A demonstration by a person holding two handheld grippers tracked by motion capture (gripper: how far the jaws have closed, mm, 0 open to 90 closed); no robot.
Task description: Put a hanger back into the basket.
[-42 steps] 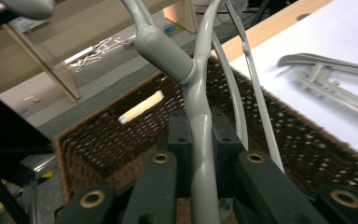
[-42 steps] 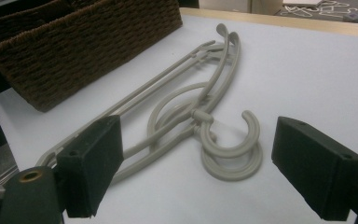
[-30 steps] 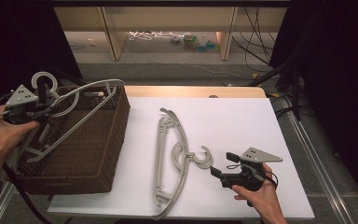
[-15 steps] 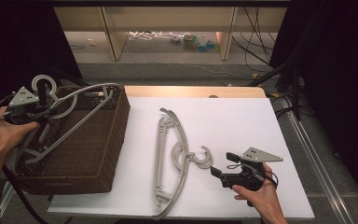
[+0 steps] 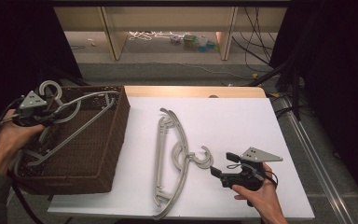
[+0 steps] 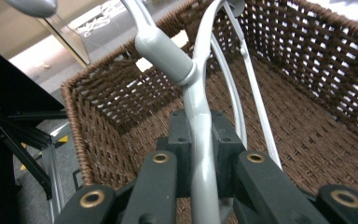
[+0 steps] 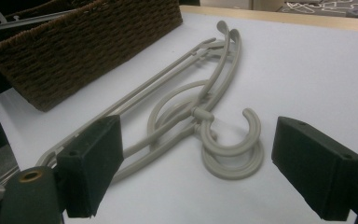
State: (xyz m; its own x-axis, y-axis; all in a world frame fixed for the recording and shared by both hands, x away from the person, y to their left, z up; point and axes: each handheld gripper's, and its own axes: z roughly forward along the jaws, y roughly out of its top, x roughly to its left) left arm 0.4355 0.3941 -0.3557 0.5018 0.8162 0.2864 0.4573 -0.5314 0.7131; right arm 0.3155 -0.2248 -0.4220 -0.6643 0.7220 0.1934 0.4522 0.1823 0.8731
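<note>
Left gripper (image 5: 51, 114), jaws clamped on grey hanger (image 6: 200, 140) over basket (image 5: 107, 182) at nine o'clock; right gripper (image 5: 219, 173), jaws apart, likely next closes on stacked hangers (image 5: 175, 158).

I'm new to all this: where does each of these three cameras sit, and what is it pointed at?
High view: above the person's side, looking forward and down on the white table; both forearms enter from below.
Left gripper view: rides the left tongs, looking into the wicker basket; its black jaws clamp a grey hanger.
Right gripper view: rides the right tongs, open, facing the stacked hangers.
Shared: the high and right gripper views both show those stacked hangers and the basket.
</note>
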